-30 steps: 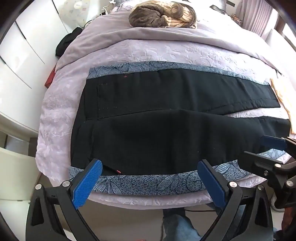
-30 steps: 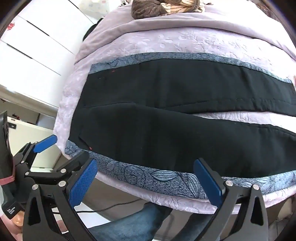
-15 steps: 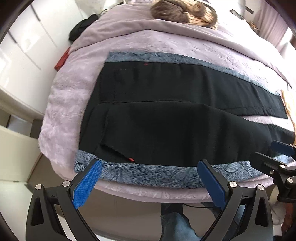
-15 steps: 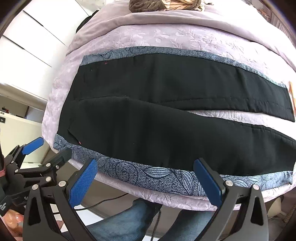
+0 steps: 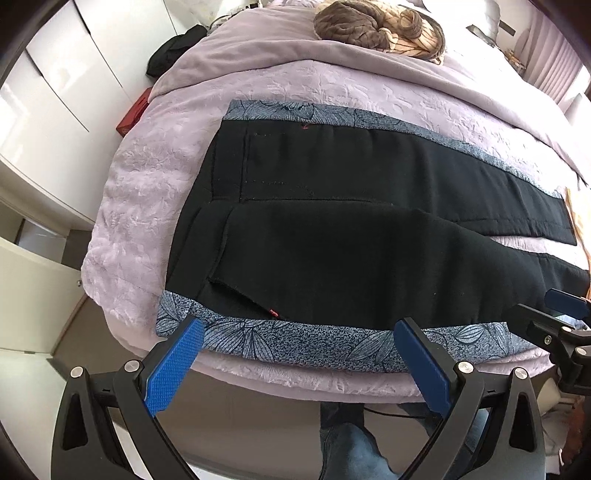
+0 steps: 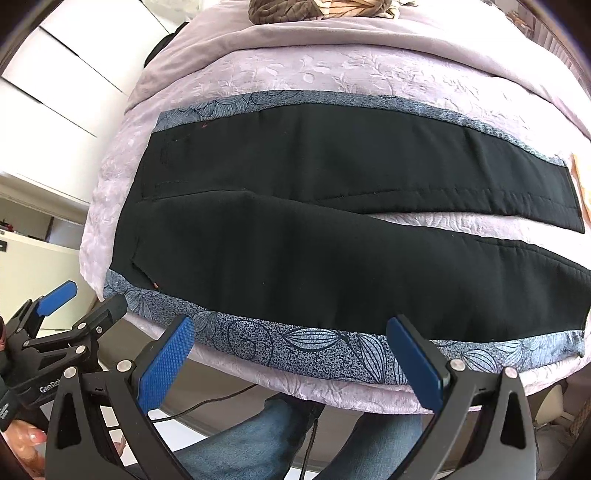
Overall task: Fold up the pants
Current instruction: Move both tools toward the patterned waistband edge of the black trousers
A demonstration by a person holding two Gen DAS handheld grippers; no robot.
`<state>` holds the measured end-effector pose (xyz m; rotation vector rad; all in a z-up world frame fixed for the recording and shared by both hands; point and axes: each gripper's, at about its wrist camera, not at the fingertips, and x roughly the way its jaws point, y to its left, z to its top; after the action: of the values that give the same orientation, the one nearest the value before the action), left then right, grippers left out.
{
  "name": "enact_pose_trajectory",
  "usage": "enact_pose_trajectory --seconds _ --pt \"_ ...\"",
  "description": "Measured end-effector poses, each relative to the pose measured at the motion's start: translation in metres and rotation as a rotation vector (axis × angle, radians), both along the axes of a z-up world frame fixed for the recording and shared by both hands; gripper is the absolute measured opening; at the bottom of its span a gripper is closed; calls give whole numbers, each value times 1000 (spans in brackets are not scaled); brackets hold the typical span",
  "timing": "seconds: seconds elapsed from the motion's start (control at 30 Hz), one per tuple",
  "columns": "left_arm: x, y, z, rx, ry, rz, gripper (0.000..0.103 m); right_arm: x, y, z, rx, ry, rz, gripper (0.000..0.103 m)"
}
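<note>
Fingers of the left gripper: spread wide, blue pads facing each other, nothing between them. They hover off the near edge of the bed, just short of the patterned side stripe. Fingers of the right gripper: likewise spread wide and empty, held off the same near edge, further toward the leg end.

Pants: black, with a blue-grey leaf-patterned stripe along each outer seam. They lie flat and unfolded across the lilac embossed bedspread, waistband to the left, legs running right. The two legs part toward the cuffs, with bedspread visible between them. A small red tag shows on the near leg by the pocket opening.

Other items: a brown and striped bundle of fabric at the far end of the bed; white cupboard fronts to the left; the person's jeans-clad legs below the bed edge.
</note>
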<state>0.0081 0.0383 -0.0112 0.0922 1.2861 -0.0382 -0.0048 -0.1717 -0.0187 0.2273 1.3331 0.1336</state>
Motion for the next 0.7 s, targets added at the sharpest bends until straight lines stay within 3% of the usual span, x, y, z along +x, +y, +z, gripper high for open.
enact_pose_trajectory --seconds 0.7 --pt "-2 9 -4 -1 10 21 103 -2 1 -5 11 14 -19 103"
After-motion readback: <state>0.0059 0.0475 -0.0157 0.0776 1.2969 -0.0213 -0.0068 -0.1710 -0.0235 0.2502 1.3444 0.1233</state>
